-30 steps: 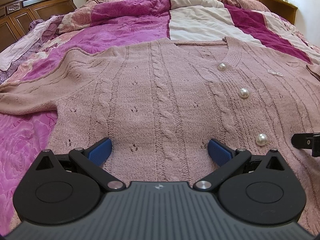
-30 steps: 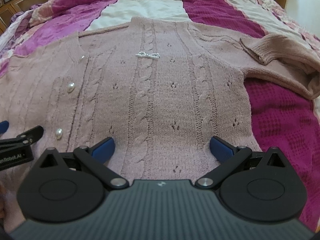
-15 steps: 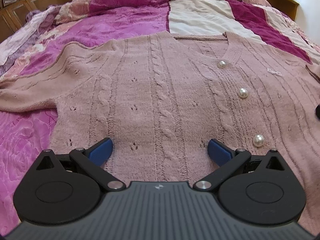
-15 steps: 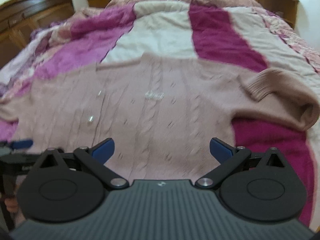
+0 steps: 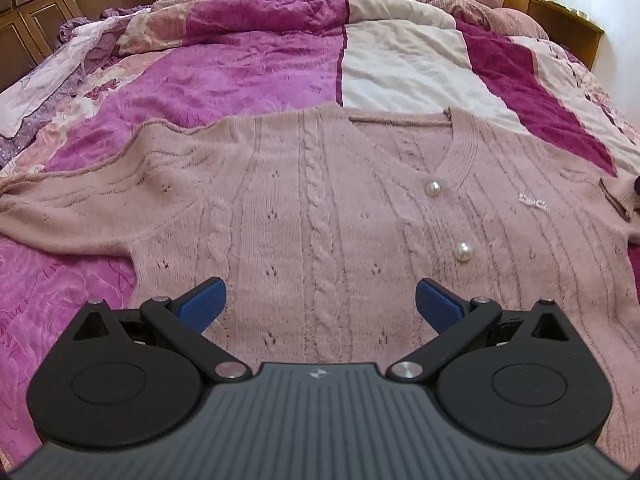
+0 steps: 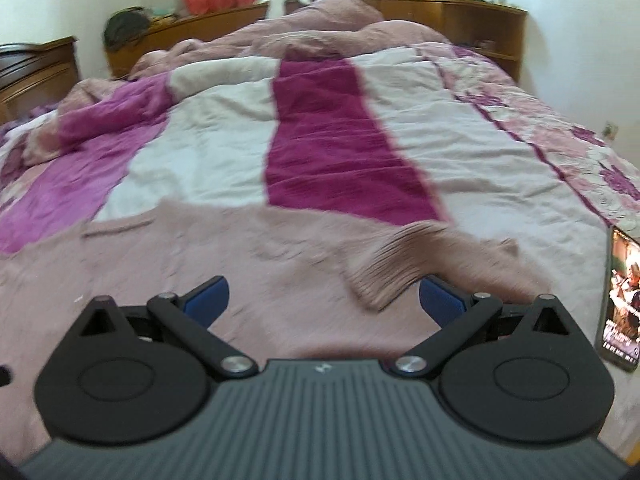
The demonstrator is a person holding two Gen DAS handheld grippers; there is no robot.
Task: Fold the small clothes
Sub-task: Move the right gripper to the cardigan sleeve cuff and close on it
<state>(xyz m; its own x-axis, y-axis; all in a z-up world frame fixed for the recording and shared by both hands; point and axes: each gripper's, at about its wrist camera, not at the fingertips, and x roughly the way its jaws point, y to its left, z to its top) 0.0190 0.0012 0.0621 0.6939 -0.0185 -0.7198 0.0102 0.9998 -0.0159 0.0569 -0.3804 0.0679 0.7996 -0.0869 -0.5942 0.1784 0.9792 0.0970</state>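
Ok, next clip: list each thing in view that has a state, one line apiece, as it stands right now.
Left tool: open, empty, over the cardigan's lower front.
Right tool: open, empty, facing the sleeve cuff.
Cardigan: spread flat on the quilt, unfolded, buttoned at the two pearl buttons in view.
Right-side sleeve cuff: folded in over the cardigan body.
Phone: screen lit, lying on the quilt.

We see a patchwork quilt [image 6: 344,148] across the bed. A phone [image 6: 620,300] lies at its right edge, and a wooden headboard [image 6: 452,16] stands behind.
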